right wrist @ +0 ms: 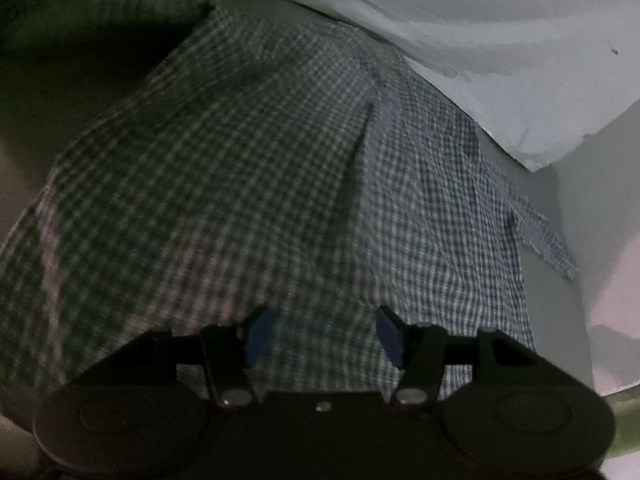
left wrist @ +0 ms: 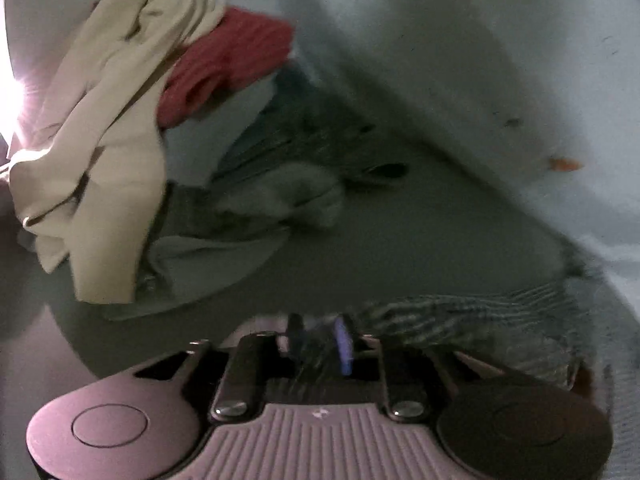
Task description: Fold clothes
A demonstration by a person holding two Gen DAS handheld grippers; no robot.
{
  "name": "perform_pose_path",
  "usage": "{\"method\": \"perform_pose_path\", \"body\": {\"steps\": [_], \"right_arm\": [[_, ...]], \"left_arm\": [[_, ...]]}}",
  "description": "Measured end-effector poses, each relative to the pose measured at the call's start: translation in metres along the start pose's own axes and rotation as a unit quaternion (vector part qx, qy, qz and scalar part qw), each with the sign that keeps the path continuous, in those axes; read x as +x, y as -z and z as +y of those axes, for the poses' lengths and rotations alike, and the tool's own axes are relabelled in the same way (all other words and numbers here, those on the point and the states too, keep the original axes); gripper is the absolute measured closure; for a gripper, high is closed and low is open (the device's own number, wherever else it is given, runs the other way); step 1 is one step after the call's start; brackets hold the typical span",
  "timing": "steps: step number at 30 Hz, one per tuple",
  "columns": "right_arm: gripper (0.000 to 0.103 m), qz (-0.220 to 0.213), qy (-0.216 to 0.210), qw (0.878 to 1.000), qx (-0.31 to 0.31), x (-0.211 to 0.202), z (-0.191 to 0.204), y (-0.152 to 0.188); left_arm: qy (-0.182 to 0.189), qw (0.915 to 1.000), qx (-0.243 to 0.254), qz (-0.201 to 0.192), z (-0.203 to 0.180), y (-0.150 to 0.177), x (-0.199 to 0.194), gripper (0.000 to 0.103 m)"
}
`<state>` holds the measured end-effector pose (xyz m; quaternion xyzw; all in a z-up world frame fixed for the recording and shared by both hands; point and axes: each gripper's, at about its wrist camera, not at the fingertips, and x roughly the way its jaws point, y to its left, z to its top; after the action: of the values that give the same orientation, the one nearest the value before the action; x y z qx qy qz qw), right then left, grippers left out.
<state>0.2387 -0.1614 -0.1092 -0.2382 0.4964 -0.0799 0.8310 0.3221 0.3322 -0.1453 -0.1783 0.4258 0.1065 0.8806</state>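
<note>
A blue-and-white checked shirt (right wrist: 280, 184) lies spread on the grey surface and fills most of the right wrist view. My right gripper (right wrist: 324, 336) hovers just over it, jaws open, nothing between them. In the left wrist view my left gripper (left wrist: 320, 344) is shut on an edge of the same checked shirt (left wrist: 472, 320), which trails off to the right. A pile of unfolded clothes lies at the left of that view: a cream garment (left wrist: 108, 132), a red one (left wrist: 232, 64) and grey ones (left wrist: 280, 196).
A pale wall (left wrist: 500, 60) rises behind the grey surface (left wrist: 400, 248); it also shows in the right wrist view (right wrist: 500, 40). A bright light glares at the far left (left wrist: 12, 96).
</note>
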Motion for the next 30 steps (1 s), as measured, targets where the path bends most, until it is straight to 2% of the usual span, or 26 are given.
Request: {"method": "perform_pose_path", "body": {"steps": [1,2,4,7,9,13,15,17,19,21,22,23,24,25,26,28,30], "right_arm": [[0.044,-0.001,0.003,1.0,-0.005,-0.002,0.003,-0.001],[0.043,-0.001,0.005,1.0,-0.009,-0.003,0.005,0.0],[0.041,0.004,0.004,1.0,-0.013,-0.006,0.011,0.003],[0.041,0.018,0.005,1.0,-0.016,-0.006,0.017,0.003],[0.04,0.022,0.007,1.0,-0.018,-0.005,0.02,0.0],[0.038,0.025,0.006,0.999,-0.031,-0.003,0.028,-0.001],[0.038,0.026,0.001,0.999,-0.042,-0.004,0.033,0.0],[0.037,0.027,-0.004,0.998,-0.052,-0.005,0.039,0.002],[0.037,0.029,-0.004,0.998,-0.057,-0.005,0.042,0.002],[0.037,0.03,-0.003,0.998,-0.057,-0.005,0.043,0.002],[0.037,0.031,-0.003,0.998,-0.055,-0.005,0.042,0.002],[0.036,0.032,-0.002,0.998,-0.054,-0.004,0.042,0.002],[0.036,0.033,-0.002,0.998,-0.053,-0.004,0.042,0.001],[0.036,0.034,-0.002,0.998,-0.053,-0.003,0.042,0.001],[0.036,0.035,-0.003,0.998,-0.052,-0.002,0.042,0.001],[0.036,0.034,-0.003,0.998,-0.053,0.0,0.043,0.002],[0.035,0.031,-0.003,0.998,-0.054,0.0,0.043,0.002]], "left_arm": [[0.005,1.0,-0.004,0.007,0.006,0.004,0.004,0.049],[0.012,0.9998,-0.01,0.014,0.012,0.009,0.007,0.041],[0.019,0.9993,-0.017,0.028,0.022,0.021,0.011,0.036],[0.0,0.999,-0.017,0.041,0.033,0.042,0.019,0.029],[0.002,0.9987,-0.033,0.039,0.043,0.049,0.024,0.024],[0.05,0.9944,-0.091,0.019,0.066,0.048,0.029,0.018],[0.08,0.9912,-0.104,0.016,0.068,0.045,0.035,0.016],[0.091,0.9901,-0.106,0.012,0.063,0.043,0.041,0.008],[0.083,0.992,-0.095,0.003,0.054,0.041,0.046,0.007],[0.06,0.9947,-0.084,-0.007,0.044,0.041,0.048,0.008],[0.048,0.9955,-0.079,-0.017,0.039,0.042,0.049,0.019],[0.038,0.996,-0.077,-0.026,0.036,0.044,0.049,0.047],[0.021,0.9966,-0.074,-0.03,0.033,0.045,0.05,0.061],[-0.002,0.9969,-0.072,-0.031,0.031,0.045,0.05,0.093],[-0.009,0.9962,-0.082,-0.025,0.033,0.043,0.05,0.103],[0.007,0.991,-0.132,-0.024,0.044,0.041,0.042,0.103],[0.023,0.9857,-0.162,-0.037,0.055,0.035,0.017,0.103]]}}
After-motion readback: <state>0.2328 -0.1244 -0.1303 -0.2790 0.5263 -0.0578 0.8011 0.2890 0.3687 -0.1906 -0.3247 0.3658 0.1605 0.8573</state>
